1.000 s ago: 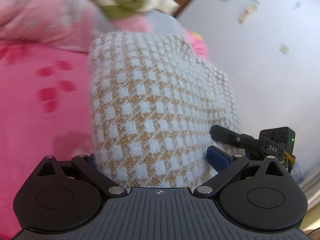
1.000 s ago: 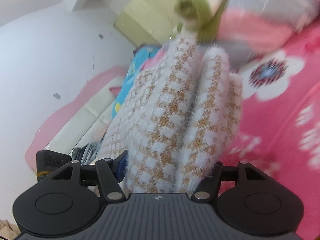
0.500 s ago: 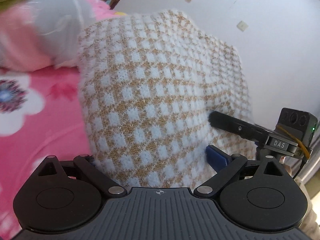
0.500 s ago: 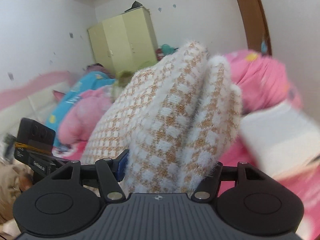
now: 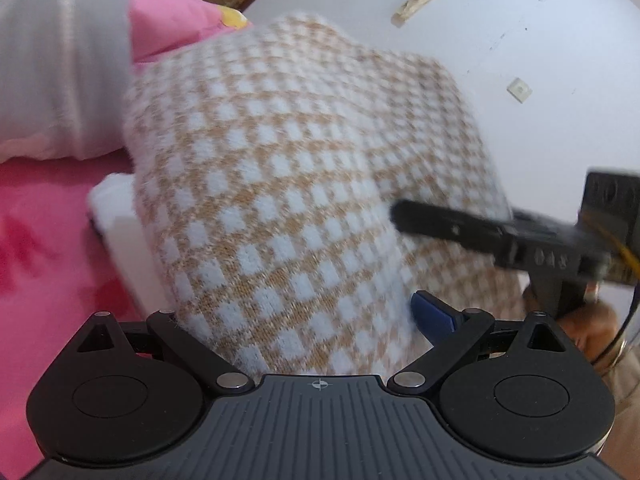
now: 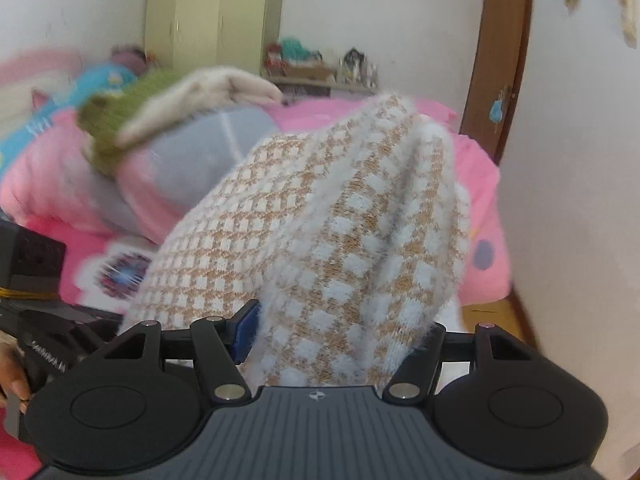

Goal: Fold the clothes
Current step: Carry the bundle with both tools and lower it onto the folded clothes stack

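A fuzzy knit garment (image 5: 288, 184) in a tan and white check fills the left wrist view, lifted above the pink bed. My left gripper (image 5: 304, 320) is shut on its near edge; only the blue pad (image 5: 434, 316) of the right finger shows. My right gripper (image 6: 336, 332) is shut on a bunched fold of the same garment (image 6: 344, 232), with one blue pad (image 6: 246, 330) visible. The right gripper's finger (image 5: 452, 226) presses the cloth from the right in the left wrist view. The left gripper's body (image 6: 32, 280) sits at the left edge of the right wrist view.
A pink flowered bedsheet (image 5: 36, 264) lies below. A grey-pink pillow (image 6: 192, 152) carries a green and cream garment (image 6: 132, 112). A white folded item (image 5: 116, 220) lies by the knit. A brown door (image 6: 500, 52), white wall (image 5: 540, 60) and yellow wardrobe (image 6: 208, 16) stand around.
Both grippers have swung with the knit garment still held; the views turned from the bed toward the wall and door. The grip on the cloth is unchanged.
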`<state>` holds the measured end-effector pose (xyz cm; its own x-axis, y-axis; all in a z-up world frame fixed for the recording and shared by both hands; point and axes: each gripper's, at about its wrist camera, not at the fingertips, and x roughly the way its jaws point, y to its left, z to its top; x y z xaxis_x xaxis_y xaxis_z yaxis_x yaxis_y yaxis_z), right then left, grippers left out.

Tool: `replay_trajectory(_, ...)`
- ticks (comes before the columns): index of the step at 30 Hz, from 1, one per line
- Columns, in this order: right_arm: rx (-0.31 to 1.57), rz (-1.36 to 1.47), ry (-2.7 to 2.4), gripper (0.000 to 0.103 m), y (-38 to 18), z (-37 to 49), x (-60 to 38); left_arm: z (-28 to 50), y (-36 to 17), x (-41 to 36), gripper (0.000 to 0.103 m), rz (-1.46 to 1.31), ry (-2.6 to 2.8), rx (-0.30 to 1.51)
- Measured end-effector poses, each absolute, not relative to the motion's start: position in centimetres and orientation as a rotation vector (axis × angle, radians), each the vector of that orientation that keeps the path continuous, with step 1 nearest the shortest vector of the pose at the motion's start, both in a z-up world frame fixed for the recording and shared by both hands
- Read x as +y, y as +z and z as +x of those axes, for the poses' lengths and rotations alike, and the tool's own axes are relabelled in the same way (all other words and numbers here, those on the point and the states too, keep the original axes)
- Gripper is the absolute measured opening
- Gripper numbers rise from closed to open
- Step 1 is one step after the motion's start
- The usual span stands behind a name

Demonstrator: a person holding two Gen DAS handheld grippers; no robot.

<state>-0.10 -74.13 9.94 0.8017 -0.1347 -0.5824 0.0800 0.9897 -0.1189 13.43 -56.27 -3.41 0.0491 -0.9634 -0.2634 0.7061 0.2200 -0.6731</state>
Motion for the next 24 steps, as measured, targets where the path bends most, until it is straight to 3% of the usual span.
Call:
replay_trajectory(4, 0.665, -0.158, -0.171, 0.066, 7.9, 3.4, -76.4, 15.2, -5.7, -58.4, 0.097, -0.42, -1.298, 0.772)
replay_trajectory(7, 0.673, -0.191, -0.23, 0.074, 4.9, 5.6, -77.6, 16.4, -8.1, -59.3, 0.097, -0.408, -1.259, 0.813)
replay_trajectory(12, 0.648, -0.226, -0.33, 0.103, 0.9, 8.5, -79.3, 17.6, -9.8, -57.9, 0.097, -0.467, -1.246, 0.865)
replay_trajectory(17, 0.486, -0.323, -0.57, 0.103, 2.6, 5.5, -78.6, 15.4, -9.4, -58.3, 0.098, -0.456, -1.254, 0.912)
replay_trajectory(21, 0.323, -0.001, -0.718, 0.103, 5.7, -2.4, -78.9, 16.9, -8.9, -60.0, 0.098, -0.456, -1.266, 0.969)
replay_trajectory(24, 0.177, 0.346, -0.614, 0.103, 4.3, -10.4, -77.1, 17.8, -8.3, -59.4, 0.098, -0.432, -1.292, 0.973)
